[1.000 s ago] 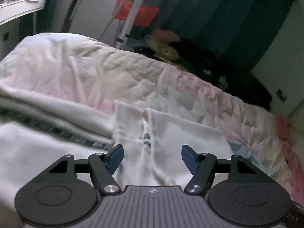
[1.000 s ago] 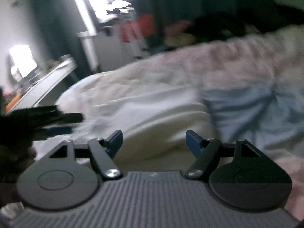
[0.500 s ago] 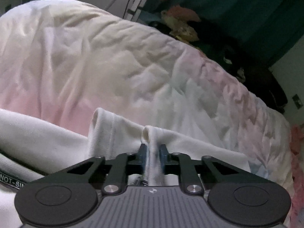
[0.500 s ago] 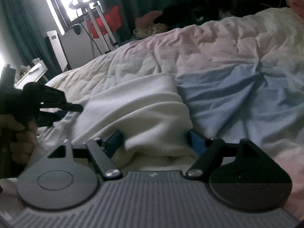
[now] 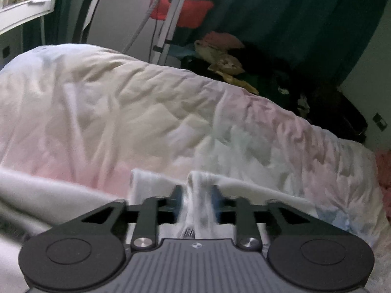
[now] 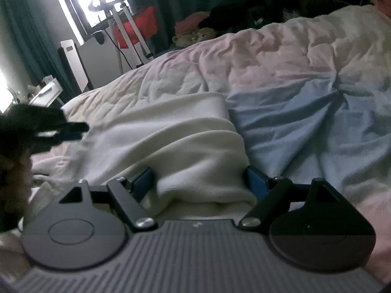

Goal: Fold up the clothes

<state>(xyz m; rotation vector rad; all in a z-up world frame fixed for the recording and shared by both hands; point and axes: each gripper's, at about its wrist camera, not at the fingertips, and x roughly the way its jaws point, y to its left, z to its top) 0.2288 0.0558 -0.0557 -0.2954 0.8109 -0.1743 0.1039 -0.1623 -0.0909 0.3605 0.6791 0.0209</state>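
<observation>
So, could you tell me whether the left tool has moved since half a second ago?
Yes. The left tool, shut on the white garment, has pulled back and tilted up: the red bag sits lower in its view.

Soft, matt white knit garment (image 6: 185, 146), ribbed at hem; crinkled pastel cotton duvet (image 5: 146, 112); matt black plastic left tool (image 5: 196, 201), blue rubbery pads (image 6: 256, 183), shiny metal rivets (image 6: 144, 221).

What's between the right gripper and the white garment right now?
Nothing visible. The right gripper is open with a bunched fold of the white garment already lying between its fingers, on the duvet.
</observation>
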